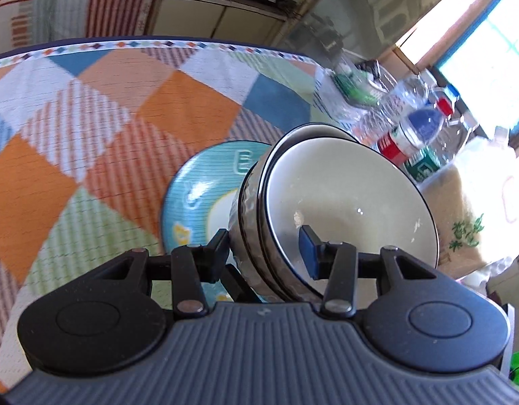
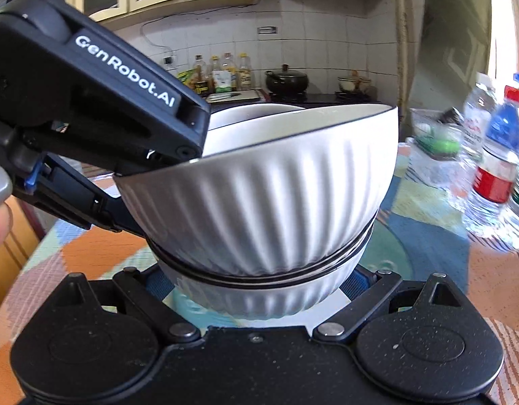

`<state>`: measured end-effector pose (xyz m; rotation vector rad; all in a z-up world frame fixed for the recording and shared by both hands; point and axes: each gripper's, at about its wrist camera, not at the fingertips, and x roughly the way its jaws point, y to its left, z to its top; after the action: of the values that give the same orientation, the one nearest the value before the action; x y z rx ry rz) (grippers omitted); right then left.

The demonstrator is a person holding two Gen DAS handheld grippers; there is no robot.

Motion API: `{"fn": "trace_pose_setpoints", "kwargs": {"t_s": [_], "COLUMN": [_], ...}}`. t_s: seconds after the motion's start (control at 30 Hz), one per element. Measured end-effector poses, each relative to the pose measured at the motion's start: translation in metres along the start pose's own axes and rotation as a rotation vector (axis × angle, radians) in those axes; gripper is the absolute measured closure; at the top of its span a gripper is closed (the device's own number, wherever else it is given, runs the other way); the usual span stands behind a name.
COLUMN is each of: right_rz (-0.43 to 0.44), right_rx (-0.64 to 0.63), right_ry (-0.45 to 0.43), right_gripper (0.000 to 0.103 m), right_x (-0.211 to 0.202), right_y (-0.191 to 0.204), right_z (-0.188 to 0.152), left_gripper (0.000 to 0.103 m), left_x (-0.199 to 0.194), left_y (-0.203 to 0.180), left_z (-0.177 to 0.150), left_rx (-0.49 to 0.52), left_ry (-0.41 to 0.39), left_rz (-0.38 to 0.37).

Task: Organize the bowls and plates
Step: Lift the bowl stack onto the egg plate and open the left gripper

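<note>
Two nested white ribbed bowls (image 1: 343, 202) with dark rims hang tilted over a turquoise patterned plate (image 1: 198, 195) on the checked tablecloth. My left gripper (image 1: 264, 246) is shut on the bowls' rim, one finger inside the top bowl, one outside. In the right wrist view the top bowl (image 2: 276, 182) sits tilted in the lower bowl (image 2: 259, 297), with the left gripper (image 2: 151, 165) clamped on the rim at left. My right gripper (image 2: 259, 290) has its fingers spread either side of the lower bowl; contact is hidden.
Several plastic water bottles (image 1: 414, 131) and a bag (image 1: 471, 216) crowd the table's right side; the bottles also show in the right wrist view (image 2: 495, 162). A kitchen counter with pots (image 2: 286, 81) stands behind. The table's far edge (image 1: 158, 44) is near.
</note>
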<state>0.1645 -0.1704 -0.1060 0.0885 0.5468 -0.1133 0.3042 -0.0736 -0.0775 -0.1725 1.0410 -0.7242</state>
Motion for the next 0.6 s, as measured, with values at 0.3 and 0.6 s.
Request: {"fn": "trace_pose_setpoints", "kwargs": {"t_s": [0.3,0.6], "right_rz": [0.011,0.029], "right_rx": [0.014,-0.022], "right_ry": [0.034,0.068], "right_gripper": [0.005,0.005], "right_x": [0.007,0.026], "right_y": [-0.025,-0.029], "right_z": [-0.010,-0.006], "left_gripper": [0.060,0.060], "left_x": [0.024,0.031], "left_y": [-0.006,0.005], "left_z": [-0.002,-0.007], "left_rx": [-0.017,-0.058], "left_ry": [0.041,0.056], "left_rz": [0.009,0.020]}}
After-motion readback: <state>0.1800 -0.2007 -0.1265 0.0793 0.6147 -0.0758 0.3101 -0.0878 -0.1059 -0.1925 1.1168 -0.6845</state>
